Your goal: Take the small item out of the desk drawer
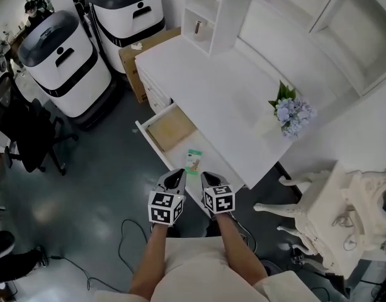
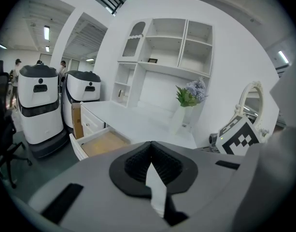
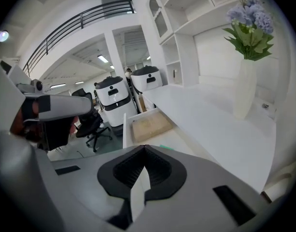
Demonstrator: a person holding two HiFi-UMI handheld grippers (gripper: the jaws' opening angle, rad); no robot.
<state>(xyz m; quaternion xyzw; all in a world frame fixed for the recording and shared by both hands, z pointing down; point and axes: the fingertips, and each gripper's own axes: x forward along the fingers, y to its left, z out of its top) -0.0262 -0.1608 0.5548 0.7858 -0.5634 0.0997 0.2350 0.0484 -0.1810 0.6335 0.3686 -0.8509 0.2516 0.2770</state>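
The white desk (image 1: 230, 87) has one drawer (image 1: 149, 138) pulled out toward me, with a tan liner (image 1: 171, 131) at its far end. A small green-and-white packet (image 1: 194, 161) lies in the drawer's near part. My left gripper (image 1: 174, 178) and right gripper (image 1: 209, 179) hover side by side just short of the drawer's near end, both shut with nothing in them. The left gripper view looks over its shut jaws at the drawer (image 2: 102, 143). In the right gripper view a green edge of the packet (image 3: 167, 148) shows just past the jaws.
A vase of blue flowers (image 1: 287, 114) stands on the desk's right end. Two white-and-black machines (image 1: 62, 61) and a cardboard box (image 1: 135, 60) stand left of the desk. A black office chair (image 1: 30, 134) is at far left, a white ornate chair (image 1: 334, 209) at right. A cable (image 1: 125, 244) lies on the floor.
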